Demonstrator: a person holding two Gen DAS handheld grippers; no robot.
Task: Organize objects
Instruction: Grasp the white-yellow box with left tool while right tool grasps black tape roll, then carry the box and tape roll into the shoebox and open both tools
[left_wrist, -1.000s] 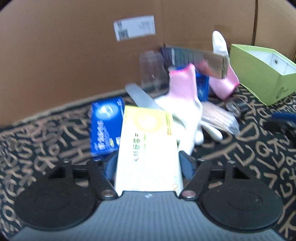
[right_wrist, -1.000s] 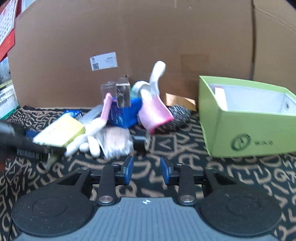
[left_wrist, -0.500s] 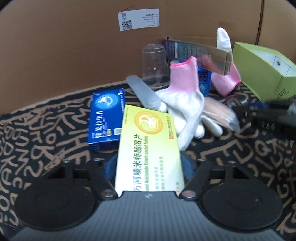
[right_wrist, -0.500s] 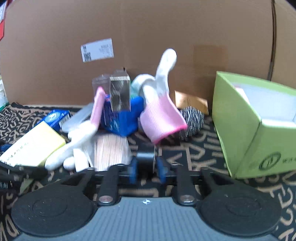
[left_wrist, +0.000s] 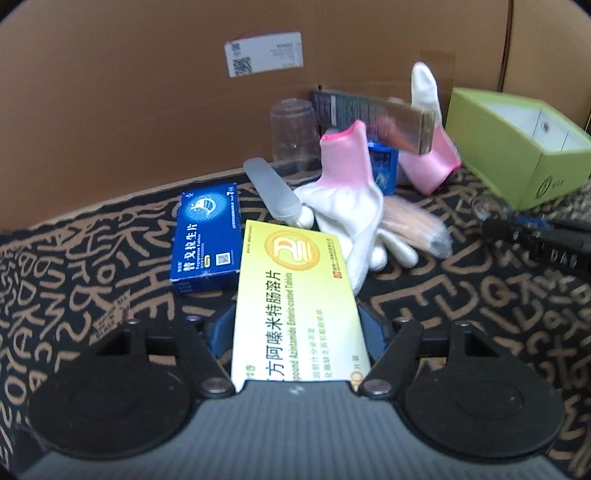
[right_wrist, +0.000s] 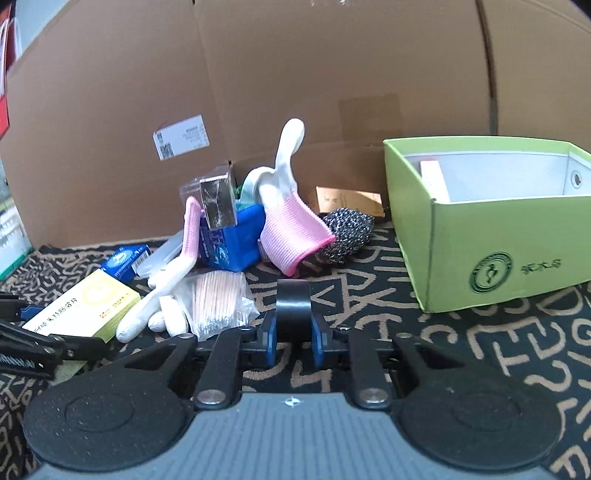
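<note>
My left gripper (left_wrist: 295, 325) is shut on a yellow medicine box (left_wrist: 299, 295) and holds it above the patterned cloth; the box also shows in the right wrist view (right_wrist: 81, 306). My right gripper (right_wrist: 293, 332) is shut on a small black cylinder (right_wrist: 293, 308), lifted off the cloth. A green open box (right_wrist: 491, 236) stands to the right, with a carton inside. The pile behind holds a blue medicine box (left_wrist: 207, 236), white and pink gloves (left_wrist: 351, 199), a bag of cotton swabs (right_wrist: 218, 295) and a steel scourer (right_wrist: 347, 232).
A cardboard wall (right_wrist: 295, 92) closes the back. A clear cup (left_wrist: 291, 129), a grey flat case (left_wrist: 273, 192), a blue carton (right_wrist: 229, 240) and a long mirrored box (left_wrist: 373, 114) lie in the pile. The right gripper shows at the left view's right edge (left_wrist: 535, 240).
My right gripper closed on the black cylinder and lifted it, swinging right toward the green box. My left gripper kept hold of the yellow box and drew back slightly.
</note>
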